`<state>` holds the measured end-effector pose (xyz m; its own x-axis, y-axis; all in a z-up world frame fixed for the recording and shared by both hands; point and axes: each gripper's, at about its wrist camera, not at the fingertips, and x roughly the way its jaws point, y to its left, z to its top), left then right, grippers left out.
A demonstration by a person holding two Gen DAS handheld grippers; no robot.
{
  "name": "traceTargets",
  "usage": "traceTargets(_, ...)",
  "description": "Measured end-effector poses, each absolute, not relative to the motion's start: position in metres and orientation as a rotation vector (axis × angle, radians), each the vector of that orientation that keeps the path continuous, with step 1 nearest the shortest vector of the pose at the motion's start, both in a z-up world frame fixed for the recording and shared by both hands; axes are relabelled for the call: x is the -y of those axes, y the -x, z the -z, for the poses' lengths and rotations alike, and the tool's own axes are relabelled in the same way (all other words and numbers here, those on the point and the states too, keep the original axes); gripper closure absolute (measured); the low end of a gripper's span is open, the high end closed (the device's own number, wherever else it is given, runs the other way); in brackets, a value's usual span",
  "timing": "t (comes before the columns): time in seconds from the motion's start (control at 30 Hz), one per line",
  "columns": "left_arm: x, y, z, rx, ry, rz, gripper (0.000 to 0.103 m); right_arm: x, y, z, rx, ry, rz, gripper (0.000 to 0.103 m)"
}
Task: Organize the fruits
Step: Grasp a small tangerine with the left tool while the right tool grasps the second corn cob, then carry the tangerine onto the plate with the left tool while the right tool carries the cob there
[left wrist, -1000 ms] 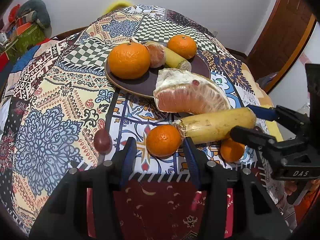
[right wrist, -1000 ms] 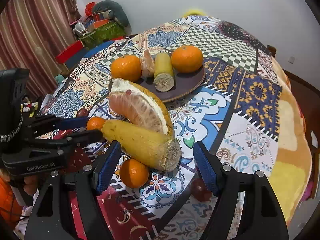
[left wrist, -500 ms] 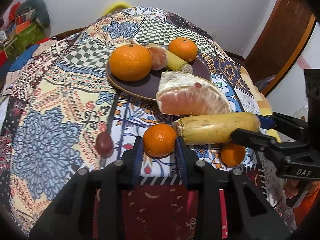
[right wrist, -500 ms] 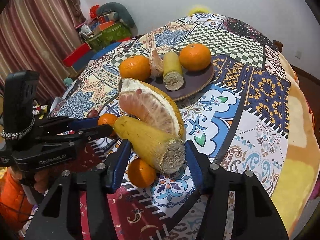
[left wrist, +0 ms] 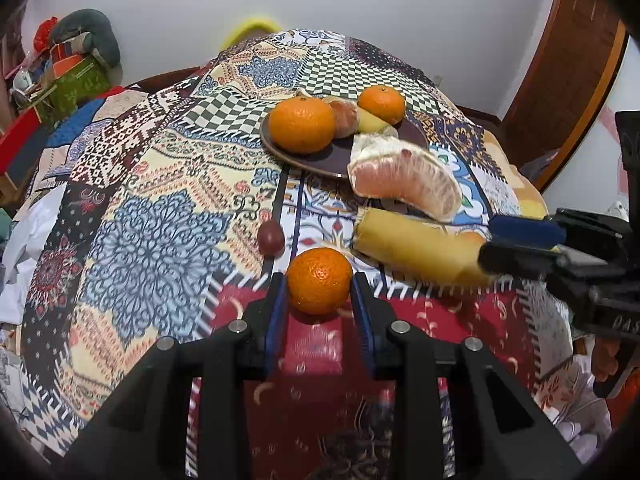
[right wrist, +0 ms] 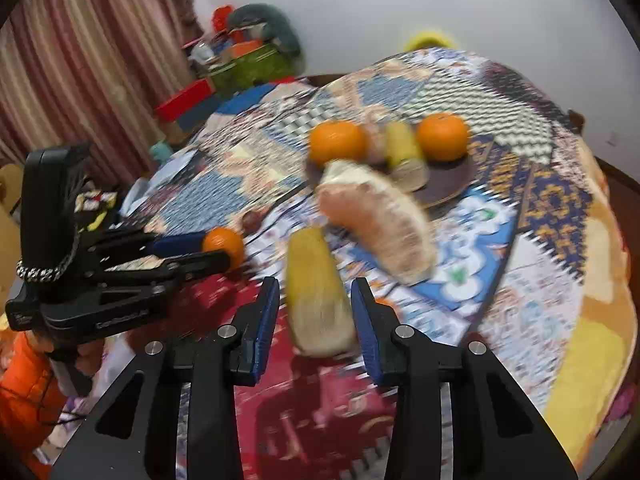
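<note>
Left wrist view: my left gripper (left wrist: 319,294) pinches a small orange (left wrist: 319,281), both blue pads against its sides, held over the red patch of the cloth (left wrist: 152,240). Landmark is the brown plate (left wrist: 304,158), farther up the table. On it: a big orange (left wrist: 301,124), a second orange (left wrist: 381,98), a peeled mandarin (left wrist: 344,118) and a short banana piece (left wrist: 370,121) between them. A pomelo wedge (left wrist: 404,178) sits at the plate's near right edge, partly over the rim. Nearer than the plate and a little left, a dark grape (left wrist: 271,237) lies on the cloth. Nearer and right of the plate, my right gripper (left wrist: 516,246) clamps the end of a long banana piece (left wrist: 416,250). Right wrist view, blurred: right gripper (right wrist: 316,312), jaws just been closing, banana piece (right wrist: 316,300) between the pads, apparently pinched. Plate (right wrist: 448,186) lies ahead with its fruit, wedge (right wrist: 380,224) at its near edge. Well left of the plate, left gripper (right wrist: 216,250) holds the small orange (right wrist: 224,245).
</note>
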<state>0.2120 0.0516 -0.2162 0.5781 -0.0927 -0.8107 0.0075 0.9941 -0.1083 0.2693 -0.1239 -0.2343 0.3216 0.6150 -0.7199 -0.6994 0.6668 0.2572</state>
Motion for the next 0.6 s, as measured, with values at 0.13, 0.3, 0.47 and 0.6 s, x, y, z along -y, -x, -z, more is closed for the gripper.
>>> traceTargets(0.13, -0.054, -0.203, 0.217, -0.961, 0.101, 0.057, 0.071, 0.107, -0.260, 0.246, -0.921, 0.160, -0.873, 0.066)
traceTargets(0.3, -0.060, -0.197, 0.221, -0.972, 0.107, 0.049, 0.071, 0.101, -0.269, 0.244, -0.900, 0.163, -0.844, 0.066)
traceTargets(0.47, -0.066, -0.199, 0.228, -0.976, 0.139, 0.052, 0.071, 0.091, -0.289, 0.253, -0.926, 0.198, -0.797, 0.066)
traceTargets(0.6, -0.066, -0.202, 0.230, -0.970, 0.140, 0.056, 0.071, 0.084, -0.295, 0.262, -0.962, 0.212, -0.801, 0.064)
